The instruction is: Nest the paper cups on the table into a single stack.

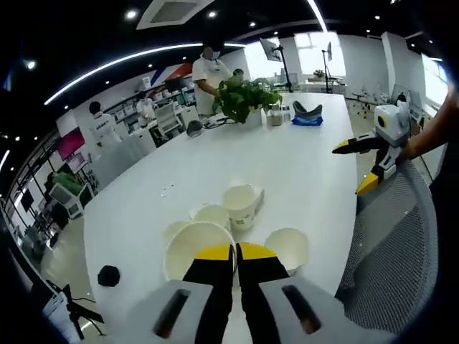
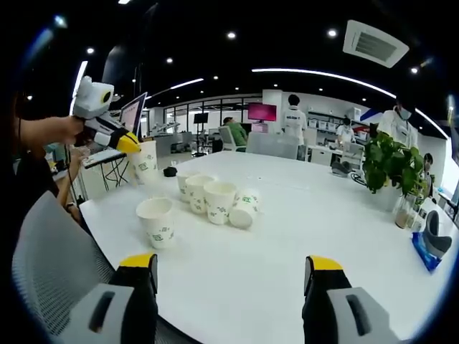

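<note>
White paper cups with green print stand grouped on the white table point(image 1: 294, 161) point(image 2: 330, 222). Three upright cups point(image 2: 201, 192) sit close together, another cup point(image 2: 244, 209) point(image 1: 242, 204) lies on its side beside them, and a single cup point(image 2: 156, 222) point(image 1: 288, 247) stands apart nearer the edge. My left gripper point(image 1: 235, 251) point(image 2: 129, 143) is shut on the rim of one more paper cup point(image 1: 188, 252) point(image 2: 145, 163), held in the air off the table's edge. My right gripper point(image 2: 233, 263) point(image 1: 355, 166) is open, empty, and stays back from the cups.
A potted plant point(image 1: 244, 97) point(image 2: 391, 161) and a blue item point(image 1: 307, 118) point(image 2: 429, 249) sit at the table's far end. A small black object point(image 2: 169, 172) point(image 1: 107, 276) lies by the edge. A grey mesh chair point(image 1: 401, 236) point(image 2: 50, 251) stands against the table. People stand behind.
</note>
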Available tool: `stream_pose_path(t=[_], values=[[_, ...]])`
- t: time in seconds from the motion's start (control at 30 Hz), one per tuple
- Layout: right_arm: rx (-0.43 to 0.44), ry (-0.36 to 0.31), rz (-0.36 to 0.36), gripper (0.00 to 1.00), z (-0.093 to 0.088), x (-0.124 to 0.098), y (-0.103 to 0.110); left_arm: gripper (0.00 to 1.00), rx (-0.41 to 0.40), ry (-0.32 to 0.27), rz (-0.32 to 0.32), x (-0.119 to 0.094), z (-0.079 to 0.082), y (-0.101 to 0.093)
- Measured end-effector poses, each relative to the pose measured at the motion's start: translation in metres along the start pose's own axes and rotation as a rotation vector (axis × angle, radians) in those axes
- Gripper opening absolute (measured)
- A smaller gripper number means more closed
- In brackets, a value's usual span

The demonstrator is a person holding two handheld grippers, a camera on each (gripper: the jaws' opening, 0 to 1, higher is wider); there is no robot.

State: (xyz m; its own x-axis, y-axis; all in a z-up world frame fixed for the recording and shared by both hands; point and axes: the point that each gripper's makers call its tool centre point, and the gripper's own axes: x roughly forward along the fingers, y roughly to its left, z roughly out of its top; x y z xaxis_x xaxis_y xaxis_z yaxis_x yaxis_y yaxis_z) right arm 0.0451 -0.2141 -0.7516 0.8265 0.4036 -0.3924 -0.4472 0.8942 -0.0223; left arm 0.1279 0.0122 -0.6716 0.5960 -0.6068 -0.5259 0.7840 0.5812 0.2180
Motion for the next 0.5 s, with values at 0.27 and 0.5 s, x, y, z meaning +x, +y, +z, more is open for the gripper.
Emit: stream_pose_path(t=[0.27, 0.5], values=[[0.000, 0.003, 0.000, 0.85, 0.000, 0.000, 0.000, 0.00, 0.055, -0.039, -0.042, -0.010, 0.029, -0.030], [0.000, 0.005, 0.000, 0.85, -0.002, 0.000, -0.002, 0.00, 0.069, -0.064, -0.096, -0.013, 0.043, -0.050]])
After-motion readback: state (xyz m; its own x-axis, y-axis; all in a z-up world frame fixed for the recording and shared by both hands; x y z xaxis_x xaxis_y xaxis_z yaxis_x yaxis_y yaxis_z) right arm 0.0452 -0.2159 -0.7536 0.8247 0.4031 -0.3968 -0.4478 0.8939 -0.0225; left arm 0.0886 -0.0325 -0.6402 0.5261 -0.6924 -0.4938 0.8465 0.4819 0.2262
